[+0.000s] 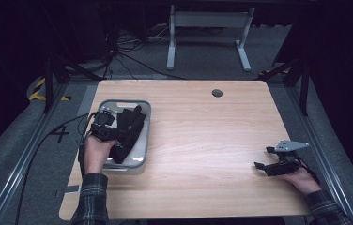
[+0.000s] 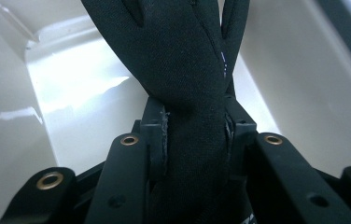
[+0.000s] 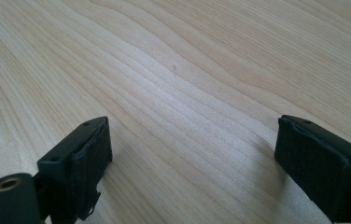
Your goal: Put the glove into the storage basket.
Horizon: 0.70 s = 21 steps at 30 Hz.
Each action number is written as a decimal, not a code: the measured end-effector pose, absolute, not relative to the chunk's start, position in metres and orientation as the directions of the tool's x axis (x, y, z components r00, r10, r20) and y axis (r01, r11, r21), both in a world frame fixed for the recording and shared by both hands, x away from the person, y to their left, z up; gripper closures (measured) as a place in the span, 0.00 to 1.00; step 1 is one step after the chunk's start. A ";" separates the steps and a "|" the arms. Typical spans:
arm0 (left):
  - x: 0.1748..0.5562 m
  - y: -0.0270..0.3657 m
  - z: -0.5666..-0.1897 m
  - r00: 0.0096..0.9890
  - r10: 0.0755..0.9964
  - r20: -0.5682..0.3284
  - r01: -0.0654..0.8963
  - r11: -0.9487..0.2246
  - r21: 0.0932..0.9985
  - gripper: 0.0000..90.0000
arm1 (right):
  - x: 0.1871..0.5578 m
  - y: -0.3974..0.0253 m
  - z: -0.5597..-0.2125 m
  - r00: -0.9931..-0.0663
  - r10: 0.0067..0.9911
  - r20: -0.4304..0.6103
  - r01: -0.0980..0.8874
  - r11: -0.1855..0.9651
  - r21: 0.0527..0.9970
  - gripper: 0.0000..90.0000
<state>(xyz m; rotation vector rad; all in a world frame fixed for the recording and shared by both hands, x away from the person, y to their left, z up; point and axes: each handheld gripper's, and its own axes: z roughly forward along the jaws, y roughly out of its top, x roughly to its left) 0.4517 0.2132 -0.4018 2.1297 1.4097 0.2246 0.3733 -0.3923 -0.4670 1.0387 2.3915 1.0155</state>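
Left gripper [image 1: 113,136]: we saw its jaws clamped on a black glove [image 1: 128,132], over the grey tub [image 1: 142,140] at the worktop's [image 1: 203,136] left side.
Left gripper view: we made out the glove [image 2: 187,70] pinched between the pads, its fingers spreading above the tub's pale floor [image 2: 75,88], a detail the high view hid.
Right gripper [image 1: 264,165]: we found it low near the worktop's right edge, well apart from the tub.
Right gripper view: we saw the jaws spread wide, holding nothing, over bare wood [image 3: 187,70].
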 end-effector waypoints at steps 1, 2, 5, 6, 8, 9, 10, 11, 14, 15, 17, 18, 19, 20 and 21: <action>0.453 0.213 -0.403 0.429 0.888 -0.167 0.795 -0.282 0.538 0.76 | 0.373 -0.392 -0.467 -0.674 0.738 -0.026 0.494 0.477 0.727 0.13; 0.455 0.213 -0.406 0.425 0.891 -0.161 0.799 -0.285 0.529 0.75 | 0.373 -0.392 -0.467 -0.674 0.738 -0.026 0.494 0.477 0.727 0.13; 0.458 0.214 -0.410 0.422 0.891 -0.169 0.808 -0.284 0.517 0.75 | 0.373 -0.392 -0.467 -0.674 0.738 -0.026 0.494 0.477 0.727 0.13; 0.459 0.214 -0.412 0.420 0.892 -0.168 0.808 -0.284 0.516 0.75 | 0.373 -0.392 -0.467 -0.674 0.738 -0.026 0.494 0.477 0.727 0.13; 0.460 0.215 -0.414 0.420 0.892 -0.167 0.811 -0.287 0.509 0.74 | 0.373 -0.392 -0.467 -0.674 0.738 -0.026 0.494 0.477 0.727 0.13; 0.460 0.215 -0.415 0.419 0.893 -0.164 0.812 -0.288 0.508 0.73 | 0.373 -0.392 -0.467 -0.674 0.738 -0.026 0.494 0.477 0.727 0.13; 0.460 0.215 -0.416 0.419 0.893 -0.162 0.813 -0.290 0.504 0.72 | 0.373 -0.392 -0.467 -0.674 0.738 -0.026 0.494 0.477 0.727 0.13; 0.460 0.214 -0.417 0.418 0.895 -0.157 0.814 -0.292 0.502 0.71 | 0.373 -0.392 -0.467 -0.674 0.738 -0.026 0.494 0.477 0.727 0.13; 0.461 0.212 -0.420 0.424 0.897 -0.126 0.813 -0.315 0.490 0.63 | 0.373 -0.392 -0.467 -0.674 0.738 -0.026 0.494 0.477 0.727 0.13; 0.462 0.212 -0.421 0.424 0.897 -0.125 0.814 -0.317 0.486 0.56 | 0.373 -0.392 -0.467 -0.674 0.738 -0.026 0.494 0.477 0.727 0.13; 0.462 0.212 -0.421 0.423 0.897 -0.127 0.813 -0.315 0.489 0.48 | 0.373 -0.392 -0.467 -0.674 0.738 -0.026 0.494 0.477 0.727 0.13; 0.462 0.212 -0.421 0.424 0.897 -0.124 0.811 -0.315 0.494 0.43 | 0.373 -0.392 -0.467 -0.674 0.738 -0.026 0.494 0.477 0.727 0.13; 0.461 0.213 -0.420 0.422 0.898 -0.123 0.809 -0.311 0.499 0.40 | 0.373 -0.392 -0.467 -0.674 0.738 -0.026 0.494 0.477 0.727 0.13; 0.460 0.213 -0.418 0.419 0.900 -0.120 0.804 -0.307 0.509 0.39 | 0.373 -0.392 -0.467 -0.674 0.738 -0.026 0.494 0.477 0.727 0.13; 0.460 0.214 -0.416 0.418 0.901 -0.118 0.799 -0.303 0.519 0.39 | 0.373 -0.392 -0.467 -0.674 0.738 -0.026 0.494 0.477 0.727 0.13</action>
